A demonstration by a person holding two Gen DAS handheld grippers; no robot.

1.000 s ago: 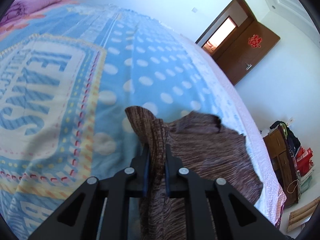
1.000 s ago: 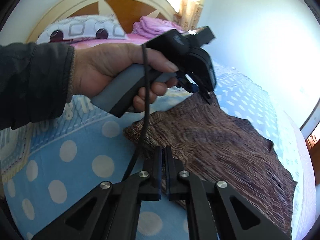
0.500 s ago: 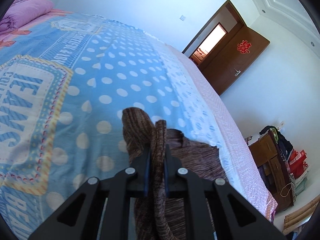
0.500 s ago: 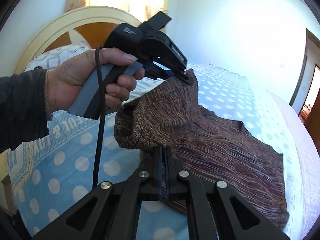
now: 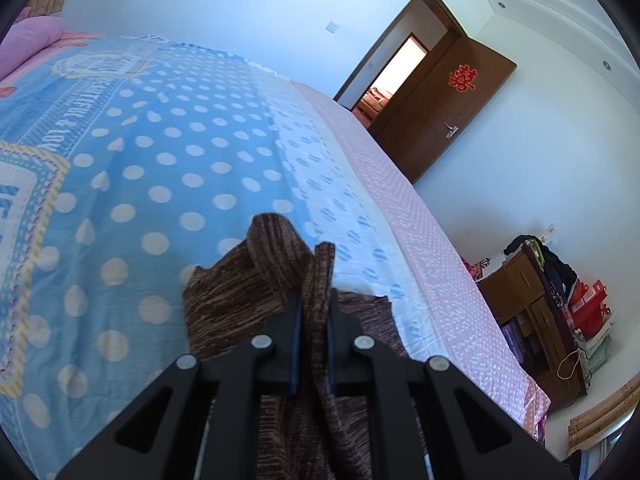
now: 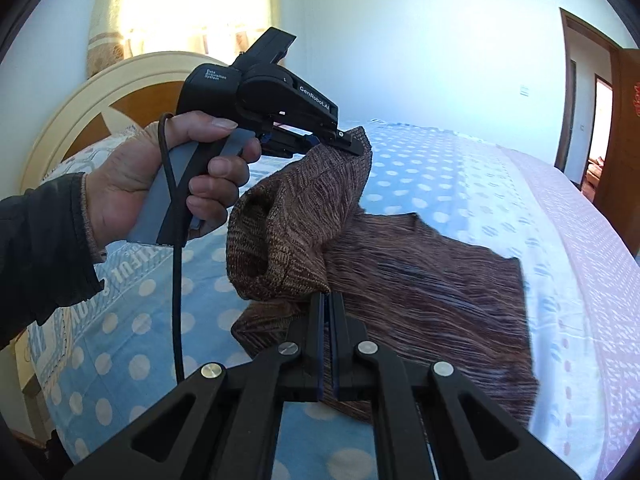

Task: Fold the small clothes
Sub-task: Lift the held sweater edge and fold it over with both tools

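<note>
Two corners of the brown knitted garment (image 6: 420,276) are lifted off the bed, and I judge the first fold is only started. My right gripper (image 6: 328,312) has its jaws closed almost together on the near edge of the knit. My left gripper (image 6: 352,145), which my left hand (image 6: 160,176) holds, is also clamped on a raised corner; in the left wrist view the fabric is squeezed between its fingers (image 5: 294,320). Between both grips the cloth hangs as a loose sagging pocket, while the rest lies flat on the blue dotted bedsheet (image 6: 432,172), touching it.

What is left, in my opinion: carry the raised edge over the flat part, lay it down, smooth it, then fold again.

Around, the sheet is free. Farther are the cream headboard (image 6: 92,112), a pink pillow (image 5: 32,40), a brown door (image 5: 452,108) and a cluttered wooden cabinet (image 5: 532,312); all well apart, so nothing blocks.
</note>
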